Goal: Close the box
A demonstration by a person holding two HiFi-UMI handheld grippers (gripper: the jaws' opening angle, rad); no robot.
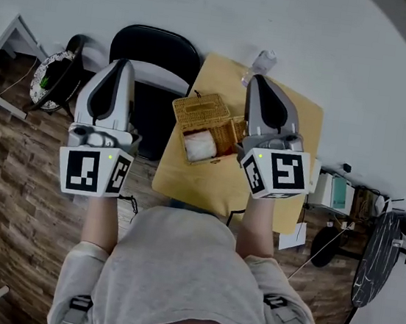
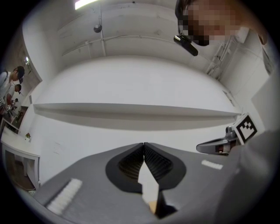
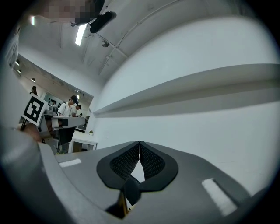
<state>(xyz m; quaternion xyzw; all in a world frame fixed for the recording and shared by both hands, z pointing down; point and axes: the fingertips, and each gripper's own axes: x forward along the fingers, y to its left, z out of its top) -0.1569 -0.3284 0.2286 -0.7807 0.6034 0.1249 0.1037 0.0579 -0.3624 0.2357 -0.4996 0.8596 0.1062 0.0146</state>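
My left gripper (image 1: 118, 66) hangs over the floor at the box's nine o'clock, its jaws pressed together with nothing between them. A black chair (image 1: 159, 46) stands just at its three o'clock, against the wooden table (image 1: 207, 188). On the table the wicker box (image 1: 206, 130) sits open, lid laid back toward eleven o'clock, something white (image 1: 199, 147) inside. My right gripper (image 1: 264, 84) is raised at the box's three o'clock, jaws likewise closed and empty.

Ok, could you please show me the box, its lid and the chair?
box (image 1: 225, 138): head view, on its woven right wall.
lid (image 1: 201, 109): head view, on the middle of the open woven lid.
chair (image 1: 155, 49): head view, on its black rounded part.
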